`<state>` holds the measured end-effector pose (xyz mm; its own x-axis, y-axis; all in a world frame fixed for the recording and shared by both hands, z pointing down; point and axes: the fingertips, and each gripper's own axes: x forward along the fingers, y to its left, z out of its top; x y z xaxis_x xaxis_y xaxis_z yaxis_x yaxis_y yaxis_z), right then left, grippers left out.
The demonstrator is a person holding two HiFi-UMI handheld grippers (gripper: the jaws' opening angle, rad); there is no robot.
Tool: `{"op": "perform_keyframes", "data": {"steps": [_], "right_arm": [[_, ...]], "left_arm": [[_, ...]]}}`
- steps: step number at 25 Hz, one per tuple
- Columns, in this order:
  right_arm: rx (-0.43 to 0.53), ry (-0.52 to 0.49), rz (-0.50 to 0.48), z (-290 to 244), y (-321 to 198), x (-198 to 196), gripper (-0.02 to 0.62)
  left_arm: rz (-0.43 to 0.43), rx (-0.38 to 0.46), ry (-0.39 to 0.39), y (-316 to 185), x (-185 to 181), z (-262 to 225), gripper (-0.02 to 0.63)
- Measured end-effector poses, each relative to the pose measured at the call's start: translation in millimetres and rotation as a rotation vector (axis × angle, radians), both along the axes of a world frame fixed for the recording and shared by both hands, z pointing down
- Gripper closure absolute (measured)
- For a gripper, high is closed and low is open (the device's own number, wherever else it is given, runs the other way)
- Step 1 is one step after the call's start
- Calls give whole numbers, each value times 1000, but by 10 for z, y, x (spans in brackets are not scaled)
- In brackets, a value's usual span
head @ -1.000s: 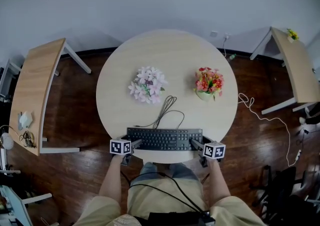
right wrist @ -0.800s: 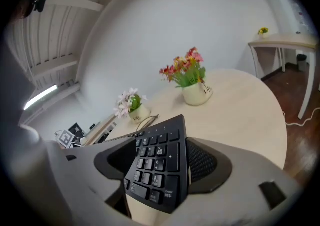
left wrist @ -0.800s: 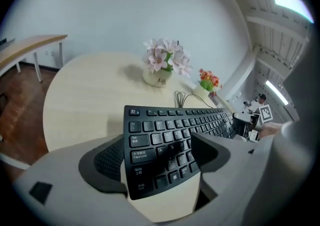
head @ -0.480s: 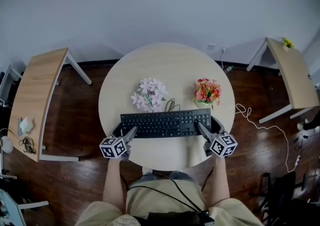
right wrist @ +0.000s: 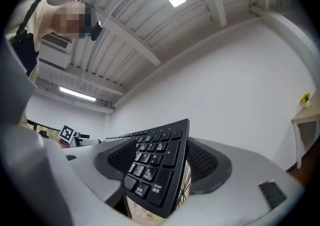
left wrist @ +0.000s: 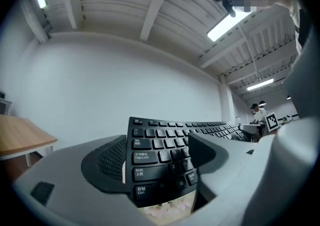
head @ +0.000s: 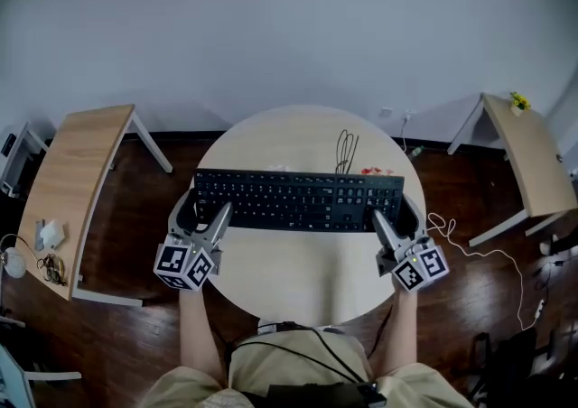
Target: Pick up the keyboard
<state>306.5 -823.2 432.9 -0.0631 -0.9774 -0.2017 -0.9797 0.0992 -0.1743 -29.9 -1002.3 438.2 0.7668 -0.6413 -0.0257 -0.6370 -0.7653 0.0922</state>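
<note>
Keyboard [head: 298, 200]: matt black plastic. Round table [head: 298, 273] showed pale wood grain, smooth, matt. Floor [head: 131, 226]: dark wood boards, slight gloss. Left gripper [head: 204, 213] shell was grey matt plastic; pads [left wrist: 105, 162] black, finely dimpled.

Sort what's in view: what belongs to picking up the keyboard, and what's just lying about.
In the job:
keyboard
left tool, shut on its left end
right tool, shut on its right end
keyboard cable

Lying about:
round table
pink flowers and red flowers, mostly hidden behind the keyboard
left desk
right desk
white floor cord
</note>
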Motion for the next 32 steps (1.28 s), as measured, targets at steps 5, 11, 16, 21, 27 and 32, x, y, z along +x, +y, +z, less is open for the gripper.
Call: {"op": "perform_keyframes", "data": {"steps": [5, 11, 16, 21, 27, 32], "right_arm": [[104, 71, 25, -473, 10, 9, 275], [108, 109, 32, -539, 34, -17, 276], [96, 117, 32, -483, 28, -13, 276], [96, 127, 32, -503, 39, -19, 276], [98, 131, 34, -519, 46, -27, 276], [99, 133, 34, -522, 53, -36, 276]], "left_arm": [[-24, 120, 18, -47, 21, -351, 235], [-21, 135, 7, -53, 36, -336, 235], [-19, 133, -14, -58, 55, -354, 235], [-18, 139, 3, -69, 52, -334, 235], [-13, 135, 10, -71, 52, -324, 235], [-9, 124, 3, -67, 56, -337, 235]]}}
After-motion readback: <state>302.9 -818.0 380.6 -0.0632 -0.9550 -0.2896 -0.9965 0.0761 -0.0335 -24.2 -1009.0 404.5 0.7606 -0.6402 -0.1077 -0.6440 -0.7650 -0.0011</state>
